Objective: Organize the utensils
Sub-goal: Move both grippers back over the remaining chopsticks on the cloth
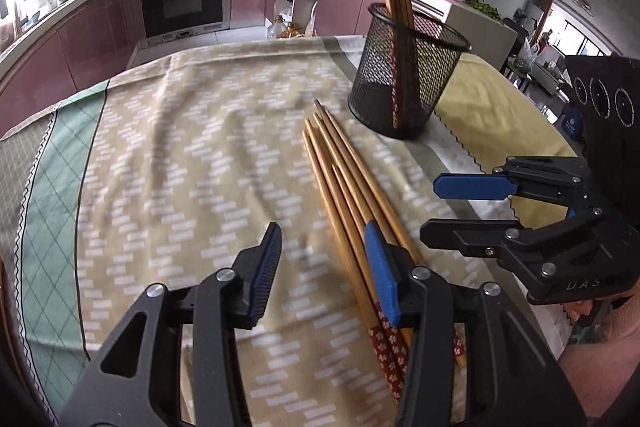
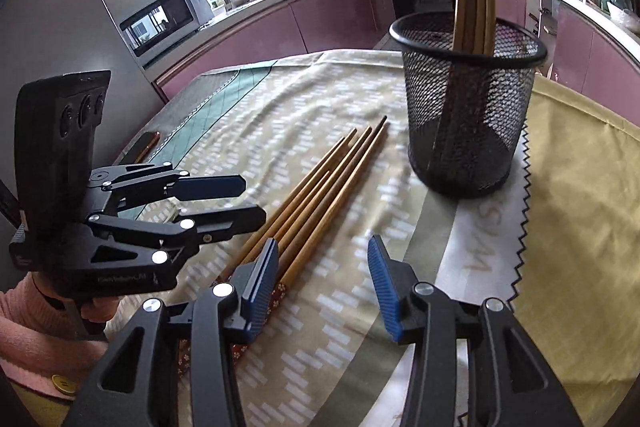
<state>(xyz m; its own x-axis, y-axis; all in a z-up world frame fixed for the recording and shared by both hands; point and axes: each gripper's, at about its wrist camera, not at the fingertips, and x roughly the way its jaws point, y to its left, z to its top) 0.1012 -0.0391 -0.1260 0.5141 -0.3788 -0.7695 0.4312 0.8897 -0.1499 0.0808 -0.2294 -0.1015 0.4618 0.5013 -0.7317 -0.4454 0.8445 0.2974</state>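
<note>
Left tool (image 1: pixel 324 269): jaws part open, empty, low centre of the left view; its right pad overlaps the chopsticks (image 1: pixel 344 183) lying on the cloth (image 1: pixel 168 155), contact unclear. Right tool (image 2: pixel 324 285): part open, empty, chopsticks just left of its left pad. Cup (image 1: pixel 404 83) beyond, upper right, holds upright chopsticks. Right view alone shows a microwave (image 2: pixel 164 17) upper left and a pink sleeve (image 2: pixel 24 319).

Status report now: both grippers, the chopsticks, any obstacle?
Left gripper and right gripper open, empty. Loose chopsticks lying on cloth; others standing in mesh holder. Nothing in the way.
</note>
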